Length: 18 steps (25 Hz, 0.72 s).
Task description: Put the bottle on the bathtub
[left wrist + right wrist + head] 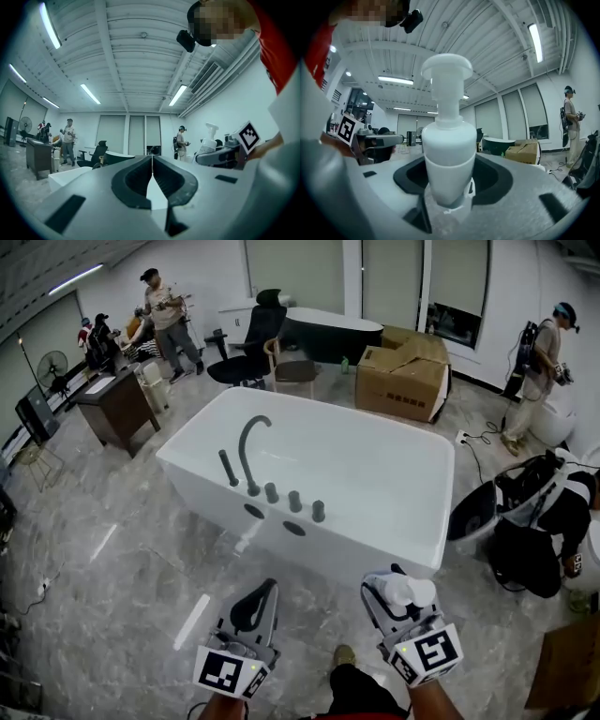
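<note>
You are holding the bottle [448, 150] upright in the right gripper [401, 592], jaws clamping its lower body, just short of the tub's [380, 545] near rim. Be aiming for the flat rim right of the taps [294, 502], and be lowering it level so it is standing firmly before you are releasing. The left gripper [256, 601] is hanging empty short of that rim, jaws pressed together.

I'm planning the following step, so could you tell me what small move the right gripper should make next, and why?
Probably carry the right gripper forward toward the near rim of the bathtub. Its jaws are shut on the white pump bottle, which hangs over the floor, short of the tub. The left gripper is shut and empty, so it plays no part.
</note>
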Tool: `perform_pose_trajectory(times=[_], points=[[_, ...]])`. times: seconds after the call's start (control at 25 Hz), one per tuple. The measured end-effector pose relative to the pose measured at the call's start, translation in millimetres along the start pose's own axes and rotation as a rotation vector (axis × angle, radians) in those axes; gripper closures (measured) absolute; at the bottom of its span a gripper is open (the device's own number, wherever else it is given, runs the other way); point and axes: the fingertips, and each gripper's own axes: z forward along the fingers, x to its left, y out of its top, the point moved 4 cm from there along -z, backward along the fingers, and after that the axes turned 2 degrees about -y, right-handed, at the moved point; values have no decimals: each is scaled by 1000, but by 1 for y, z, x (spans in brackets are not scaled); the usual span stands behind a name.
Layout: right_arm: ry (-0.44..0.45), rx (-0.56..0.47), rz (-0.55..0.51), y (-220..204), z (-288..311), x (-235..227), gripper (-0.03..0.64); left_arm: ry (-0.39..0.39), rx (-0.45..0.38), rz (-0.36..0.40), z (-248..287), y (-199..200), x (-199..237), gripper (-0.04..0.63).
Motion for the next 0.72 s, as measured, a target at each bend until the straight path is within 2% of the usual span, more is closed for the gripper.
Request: perform_pose_trajectory(times=[0.16, 0.32, 0.52, 0.72], points=[[15, 60, 12, -30, 58, -61, 379, 48, 19, -2, 75, -24, 14, 581], [36, 120, -25, -61, 109, -108, 379, 74, 47, -18, 134, -50, 22, 581], [21, 205, -45, -114, 164, -143, 379, 76, 109, -27, 183, -95, 39, 581], [-21, 274, -40, -173, 209, -162, 379, 38, 166, -22, 214, -145, 59, 581]])
